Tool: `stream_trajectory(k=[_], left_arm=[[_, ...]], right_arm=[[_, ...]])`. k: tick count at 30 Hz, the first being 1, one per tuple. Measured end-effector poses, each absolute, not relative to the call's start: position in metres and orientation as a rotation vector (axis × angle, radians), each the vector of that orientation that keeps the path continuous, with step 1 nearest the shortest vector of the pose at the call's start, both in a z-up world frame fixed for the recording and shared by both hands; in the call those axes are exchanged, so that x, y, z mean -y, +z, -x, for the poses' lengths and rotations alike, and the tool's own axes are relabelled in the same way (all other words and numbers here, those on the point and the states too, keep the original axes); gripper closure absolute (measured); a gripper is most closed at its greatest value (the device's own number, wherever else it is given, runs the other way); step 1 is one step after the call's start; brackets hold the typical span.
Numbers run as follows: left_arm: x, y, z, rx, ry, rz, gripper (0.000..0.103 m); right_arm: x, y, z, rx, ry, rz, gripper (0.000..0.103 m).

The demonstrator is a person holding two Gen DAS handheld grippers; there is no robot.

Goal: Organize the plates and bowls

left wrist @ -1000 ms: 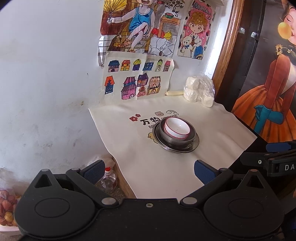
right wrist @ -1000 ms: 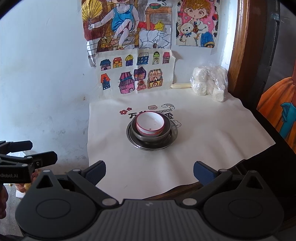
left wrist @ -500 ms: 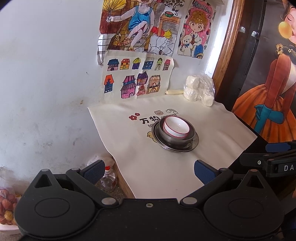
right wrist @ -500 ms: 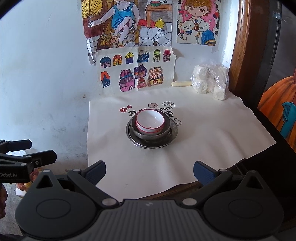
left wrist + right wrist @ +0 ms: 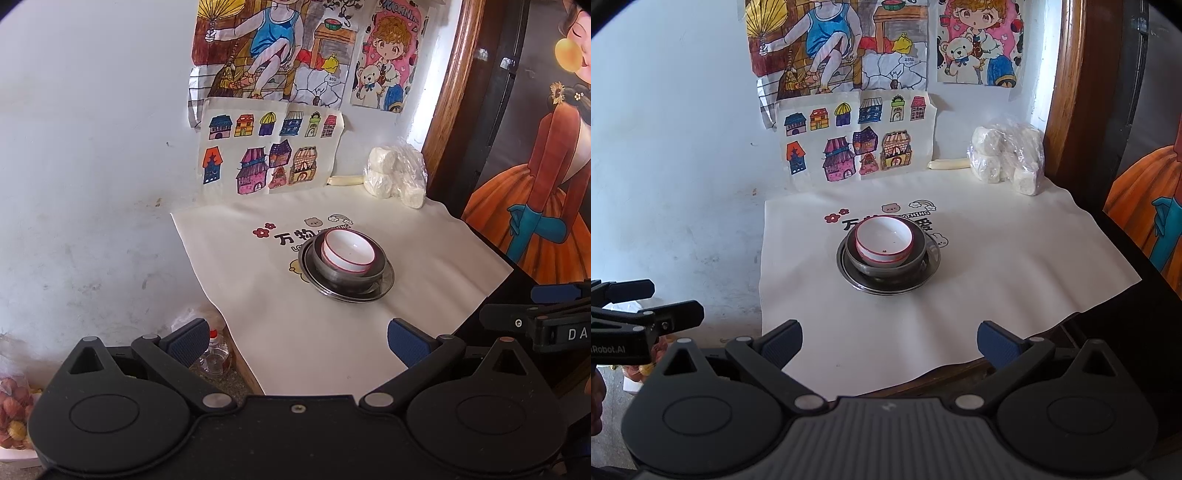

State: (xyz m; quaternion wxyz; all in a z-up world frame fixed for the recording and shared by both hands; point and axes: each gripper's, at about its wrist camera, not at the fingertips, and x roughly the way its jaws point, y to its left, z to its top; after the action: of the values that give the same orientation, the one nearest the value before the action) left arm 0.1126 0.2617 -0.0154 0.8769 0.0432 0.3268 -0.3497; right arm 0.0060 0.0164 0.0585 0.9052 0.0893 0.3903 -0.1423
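Left wrist view showed the left claw (image 5: 297,338) spread wide, blue pads apart, nothing between them, held back off the near-left corner of the desk (image 5: 491,243). Right wrist view showed the right claw (image 5: 889,339) likewise spread wide and empty, hovering over the near edge. Neither claw touched the dishes.

Small white ceramic bowl with a red rim (image 5: 884,240) sat nested in a dark grey bowl (image 5: 919,254), which sat on a round shiny steel plate (image 5: 932,271). That stack stood upright near the middle of a cream cloth mat with printed cartoon marks (image 5: 997,266), partly covering the printed text. In the left view the same white bowl (image 5: 347,251) leaned slightly toward the left inside the grey bowl (image 5: 376,271).

Clear plastic bag of white rolls (image 5: 1006,157) lay at the far right corner, against the wall, well apart from the stack. Coloured children's drawings (image 5: 857,144) hung on the white wall behind. Clear plastic bottle with a red cap (image 5: 216,356) stood on the floor just beside the desk's left edge. Left claw's black body showed at the right view's left edge.
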Motion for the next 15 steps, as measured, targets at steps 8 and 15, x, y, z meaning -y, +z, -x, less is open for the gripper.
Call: stream_trajectory(k=[8, 15], left_arm=[[-0.2594, -0.0156, -0.1127, -0.685, -0.733, -0.089, 0.001], [-0.2578, -0.0171, -0.114, -0.694, -0.73, -0.088, 0.001]], right_arm=[[-0.0142, 0.0575, -0.0059, -0.805, -0.301, -0.185, 0.0], [-0.0129, 0.0569, -0.0063, -0.808, -0.299, -0.188, 0.0]])
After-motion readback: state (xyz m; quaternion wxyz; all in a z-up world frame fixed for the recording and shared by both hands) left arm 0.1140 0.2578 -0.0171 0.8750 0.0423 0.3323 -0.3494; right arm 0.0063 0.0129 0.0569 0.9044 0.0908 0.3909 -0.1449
